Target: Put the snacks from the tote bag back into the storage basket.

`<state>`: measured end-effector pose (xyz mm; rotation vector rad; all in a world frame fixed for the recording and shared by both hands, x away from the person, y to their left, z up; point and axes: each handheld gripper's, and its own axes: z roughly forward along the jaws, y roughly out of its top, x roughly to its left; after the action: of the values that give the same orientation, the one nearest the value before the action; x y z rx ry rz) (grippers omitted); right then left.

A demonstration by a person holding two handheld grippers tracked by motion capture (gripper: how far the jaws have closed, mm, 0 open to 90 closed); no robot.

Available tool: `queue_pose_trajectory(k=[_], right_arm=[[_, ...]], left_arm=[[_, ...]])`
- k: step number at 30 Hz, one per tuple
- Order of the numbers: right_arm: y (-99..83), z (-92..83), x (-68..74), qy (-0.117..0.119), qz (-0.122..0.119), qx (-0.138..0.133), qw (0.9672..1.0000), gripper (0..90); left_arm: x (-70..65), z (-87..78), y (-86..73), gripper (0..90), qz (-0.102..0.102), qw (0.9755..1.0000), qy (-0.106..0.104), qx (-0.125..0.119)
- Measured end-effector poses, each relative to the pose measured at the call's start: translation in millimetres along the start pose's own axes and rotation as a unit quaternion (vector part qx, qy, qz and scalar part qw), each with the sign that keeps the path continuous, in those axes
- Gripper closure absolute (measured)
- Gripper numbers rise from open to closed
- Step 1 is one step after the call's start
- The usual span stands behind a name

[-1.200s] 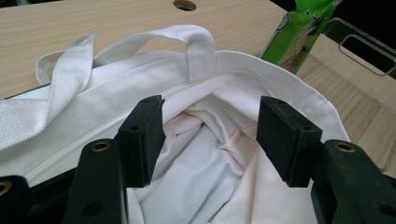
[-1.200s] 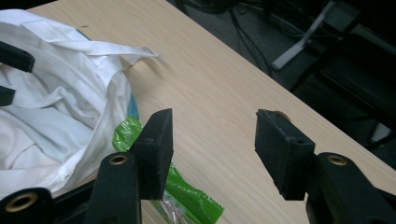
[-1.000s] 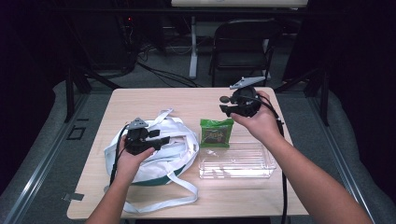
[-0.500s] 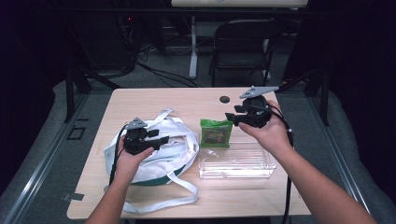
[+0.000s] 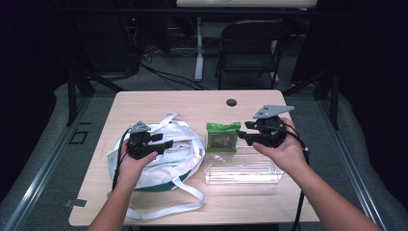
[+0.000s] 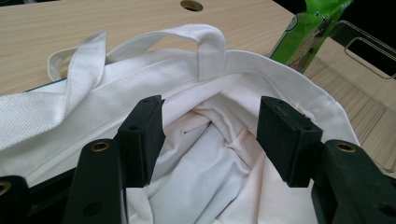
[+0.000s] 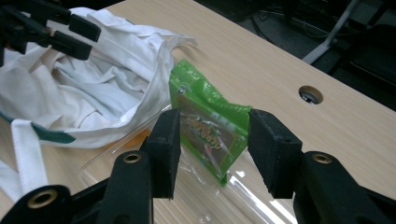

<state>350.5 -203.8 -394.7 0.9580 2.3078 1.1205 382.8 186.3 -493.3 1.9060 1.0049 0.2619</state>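
A: Green snack packet (image 7: pixel 210 135) sits straight ahead of the right gripper (image 5: pixel 246 136), framed between its two black jaws in the right gripper view. The jaws stand apart, pressing on nothing; the packet is just beyond the pads, not touched.

B: And where does the packet rest?

A: It leans at the far end of the clear plastic tray (image 5: pixel 243 168), its lower edge at the tray's rim, about mid-worktop (image 5: pixel 192 103) in the high view. The white tote bag (image 5: pixel 175 154) lies just to its left.

B: The left gripper (image 5: pixel 165 144)?

A: Its jaws are released too. In the left gripper view they hover over the bag's open mouth, one pad near the hem on one side, the other above the crumpled lining. Whether a pad brushes the cloth, I cannot tell. One white handle (image 6: pixel 205 39) arches up behind the opening.

B: Further out?

A: A round cable hole (image 5: pixel 231 102) in the worktop beyond the packet, and a dark folding chair (image 5: pixel 250 50) behind the worktop's far edge. The person's forearms come in from the bottom of the high view, a hand around each gripper.
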Motion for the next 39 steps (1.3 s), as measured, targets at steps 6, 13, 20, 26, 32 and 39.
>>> queue_pose_trajectory(k=[6,13,20,26,32,39], right_arm=[[-14.2,-2.6,10.4,0.008,-0.020,-0.002,0.9998,54.6],[-26.5,-4.8,17.3,0.009,-0.027,-0.008,0.9996,55.3],[-39.0,-7.4,24.5,0.013,-0.025,-0.017,0.9995,55.3],[-54.4,-8.3,31.9,0.008,-0.028,-0.021,0.9994,56.1],[-67.8,-6.9,37.0,0.016,-0.018,-0.024,0.9994,56.1],[-83.0,-4.2,39.9,0.023,-0.004,-0.028,0.9993,56.1]], left_arm=[[-0.4,0.7,0.0,41.0,0.001,1.0000,0.000,0.000],[0.7,0.0,0.1,41.0,0.001,1.0000,0.001,0.001],[1.2,-0.7,0.0,41.0,0.002,1.0000,0.001,0.001],[1.2,-1.3,-0.1,41.0,0.002,1.0000,0.002,0.001],[0.2,0.9,-1.2,41.0,0.002,1.0000,0.003,0.002],[0.0,1.4,-1.6,41.0,0.000,1.0000,0.003,0.004]])
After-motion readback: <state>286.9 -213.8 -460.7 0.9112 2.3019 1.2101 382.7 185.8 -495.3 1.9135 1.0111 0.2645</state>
